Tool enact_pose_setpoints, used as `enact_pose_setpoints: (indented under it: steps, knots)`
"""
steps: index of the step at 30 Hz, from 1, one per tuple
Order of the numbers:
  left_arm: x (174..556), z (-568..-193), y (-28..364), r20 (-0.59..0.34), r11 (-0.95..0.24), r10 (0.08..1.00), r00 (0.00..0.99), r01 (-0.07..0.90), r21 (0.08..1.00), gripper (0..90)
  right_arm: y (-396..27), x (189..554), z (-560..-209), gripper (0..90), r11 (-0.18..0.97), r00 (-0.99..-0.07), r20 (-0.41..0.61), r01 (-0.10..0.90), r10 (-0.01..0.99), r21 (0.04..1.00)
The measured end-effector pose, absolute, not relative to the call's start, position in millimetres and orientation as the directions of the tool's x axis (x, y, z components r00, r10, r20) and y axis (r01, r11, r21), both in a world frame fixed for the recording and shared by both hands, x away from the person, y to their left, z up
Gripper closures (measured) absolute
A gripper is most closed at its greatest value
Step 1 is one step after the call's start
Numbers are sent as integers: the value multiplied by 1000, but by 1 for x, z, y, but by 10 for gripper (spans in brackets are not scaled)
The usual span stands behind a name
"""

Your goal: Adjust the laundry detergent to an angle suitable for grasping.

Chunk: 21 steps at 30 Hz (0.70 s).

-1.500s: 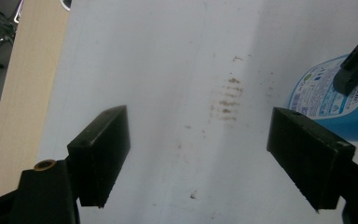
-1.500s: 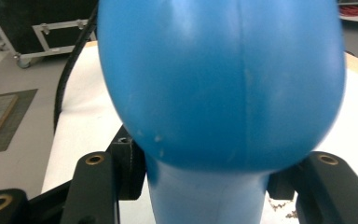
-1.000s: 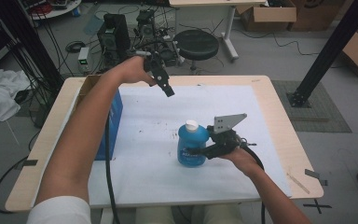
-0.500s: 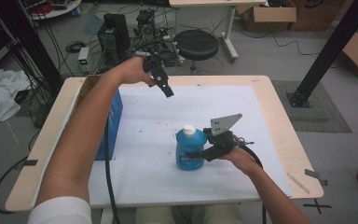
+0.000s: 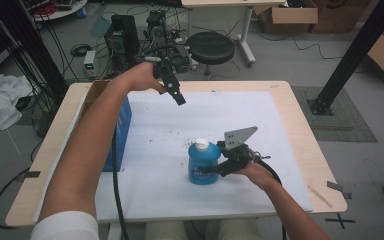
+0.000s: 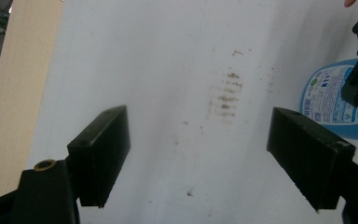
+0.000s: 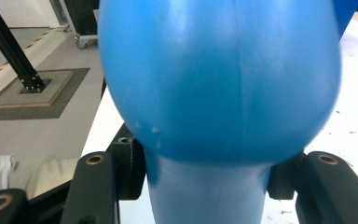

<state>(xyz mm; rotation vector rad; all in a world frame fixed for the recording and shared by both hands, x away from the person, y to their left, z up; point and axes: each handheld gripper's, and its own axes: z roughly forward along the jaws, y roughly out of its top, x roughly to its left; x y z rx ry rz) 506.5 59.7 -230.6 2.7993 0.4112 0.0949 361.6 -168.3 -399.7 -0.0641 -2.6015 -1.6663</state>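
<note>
A blue plastic bottle (image 5: 200, 164) with a white cap (image 5: 201, 144) stands upright near the front middle of the white mat (image 5: 240, 115). My right gripper (image 5: 211, 172) comes in from the right and is shut on the bottle's body. In the right gripper view the blue bottle (image 7: 219, 79) sits between both jaws, which press its narrower part. My left gripper (image 5: 179, 99) is held in the air over the far left of the mat, open, with nothing between its fingers. The left gripper view looks down at the stained mat, with the bottle (image 6: 331, 98) at the right edge.
A blue box (image 5: 123, 125) stands at the table's left edge beside the person's left forearm. Dark smudges (image 6: 226, 93) mark the mat. Behind the table are a black stool (image 5: 211, 47) and electronics; a black post base (image 5: 322, 105) stands to the right.
The right gripper and the bottle have shifted a little toward the person's side. The left gripper has stayed where it was.
</note>
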Motion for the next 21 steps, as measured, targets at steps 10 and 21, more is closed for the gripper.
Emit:
enact_pose_setpoints:
  steps: [10, 21]
  knots:
    - [506, -233, 59, 20, -909, 292, 956, 271, 315, 220, -170, 361, -400, 433, 425, -998, 59, 54, 3, 903]
    - [505, -232, 58, 19, -911, 289, 957, 269, 314, 220, -172, 360, -401, 424, 426, -998, 66, 64, 11, 902]
